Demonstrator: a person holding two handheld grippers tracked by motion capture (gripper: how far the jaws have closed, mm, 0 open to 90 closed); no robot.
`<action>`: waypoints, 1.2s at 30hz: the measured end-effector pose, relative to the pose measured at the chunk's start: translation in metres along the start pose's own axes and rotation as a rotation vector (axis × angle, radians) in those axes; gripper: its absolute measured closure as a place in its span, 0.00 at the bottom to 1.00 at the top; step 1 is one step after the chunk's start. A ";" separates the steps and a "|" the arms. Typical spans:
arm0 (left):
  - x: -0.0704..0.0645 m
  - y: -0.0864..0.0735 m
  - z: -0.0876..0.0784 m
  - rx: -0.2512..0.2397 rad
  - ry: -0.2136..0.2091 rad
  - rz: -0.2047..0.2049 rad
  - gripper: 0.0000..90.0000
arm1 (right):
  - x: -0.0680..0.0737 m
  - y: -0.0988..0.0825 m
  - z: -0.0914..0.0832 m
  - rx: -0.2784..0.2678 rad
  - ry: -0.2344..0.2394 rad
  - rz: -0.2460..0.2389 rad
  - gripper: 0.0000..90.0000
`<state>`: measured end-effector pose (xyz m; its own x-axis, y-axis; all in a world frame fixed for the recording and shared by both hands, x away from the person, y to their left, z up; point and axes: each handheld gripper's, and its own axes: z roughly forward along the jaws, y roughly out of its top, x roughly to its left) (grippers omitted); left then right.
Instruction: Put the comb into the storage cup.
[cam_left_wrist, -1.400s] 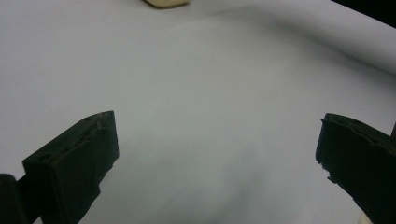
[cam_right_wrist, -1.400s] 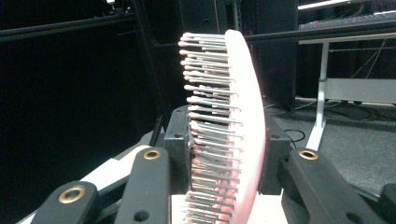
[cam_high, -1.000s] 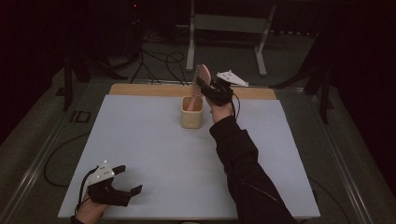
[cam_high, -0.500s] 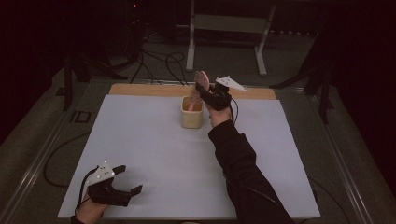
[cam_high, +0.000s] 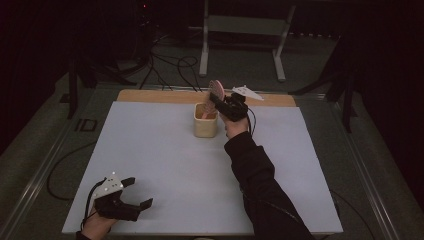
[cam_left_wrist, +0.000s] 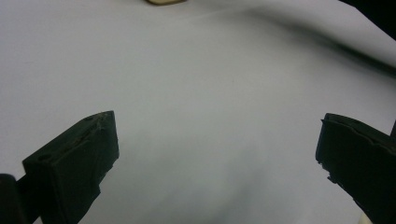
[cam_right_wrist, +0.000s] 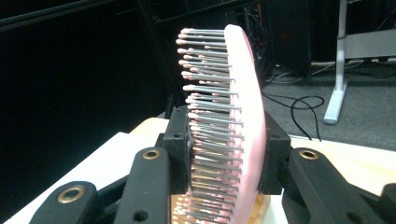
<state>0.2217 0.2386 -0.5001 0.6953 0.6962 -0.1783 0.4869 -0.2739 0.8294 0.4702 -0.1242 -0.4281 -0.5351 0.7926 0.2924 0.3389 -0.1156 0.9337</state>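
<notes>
- Hairbrush (cam_right_wrist: 233, 116): pink, upright, bristles to one side, lower end inside the beige cup (cam_high: 205, 121) near the table's (cam_high: 150, 150) far edge.
- Right gripper (cam_high: 223, 103): pinching the hairbrush head.
- Left gripper (cam_high: 134, 193): spread, nothing between the jaws, at the near left corner.

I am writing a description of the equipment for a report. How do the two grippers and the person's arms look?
Both grippers are black. The left gripper carries a grey three-cornered plate on top and trails a black cable; its jaws are blocky, with rough-edged pads. The right gripper has the same pale plate, a black cable, and brass-coloured rivets on its jaw arms. The right arm wears a long black sleeve.
</notes>
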 end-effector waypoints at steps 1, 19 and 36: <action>0.000 0.000 0.000 0.001 0.000 0.000 0.00 | -0.001 0.000 0.000 0.002 0.001 0.002 0.71; 0.000 0.000 0.000 -0.007 0.007 0.000 0.00 | -0.020 0.004 -0.011 0.053 -0.028 -0.018 0.60; 0.000 0.000 0.001 -0.002 0.005 0.000 0.00 | -0.019 0.005 -0.017 0.159 -0.028 -0.093 0.19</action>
<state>0.2223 0.2377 -0.5006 0.6929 0.6993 -0.1757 0.4859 -0.2729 0.8303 0.4695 -0.1502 -0.4253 -0.5492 0.8118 0.1982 0.4078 0.0533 0.9115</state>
